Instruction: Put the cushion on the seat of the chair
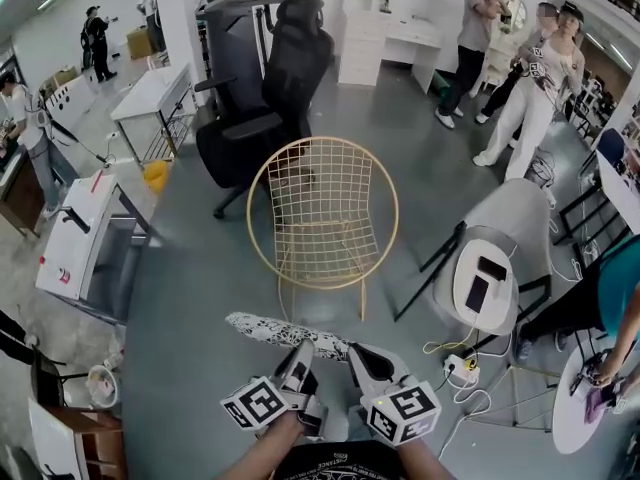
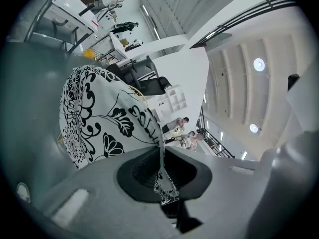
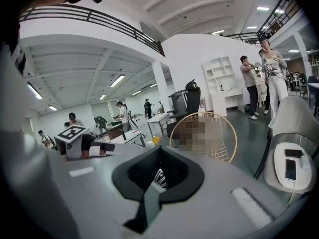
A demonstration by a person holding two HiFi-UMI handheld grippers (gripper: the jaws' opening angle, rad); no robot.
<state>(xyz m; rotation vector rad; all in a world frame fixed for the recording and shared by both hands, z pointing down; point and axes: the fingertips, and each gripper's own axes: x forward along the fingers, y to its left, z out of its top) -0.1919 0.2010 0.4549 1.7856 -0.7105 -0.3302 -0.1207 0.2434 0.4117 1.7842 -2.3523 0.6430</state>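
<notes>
Black-and-white cushion [image 1: 268,330] in left tool [image 1: 300,354] and right tool [image 1: 358,358] — gold chair [image 1: 320,208] beyond

The cushion [image 1: 272,330] is matt printed cloth, the chair [image 1: 322,140] glossy gold metal wire.

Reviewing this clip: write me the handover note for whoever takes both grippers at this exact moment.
Left gripper: shut on the cushion, pinching its near edge.
Right gripper: shut on the same edge, close beside the left.
Cushion: black-and-white floral, held up in front of the person, short of the gold wire chair and not touching it.
Chair: straight ahead on the floor, seat bare.
Done: cushion is in hand.
Left: carry it forward, lay it flat on the seat, open both grippers and pull back.
</notes>
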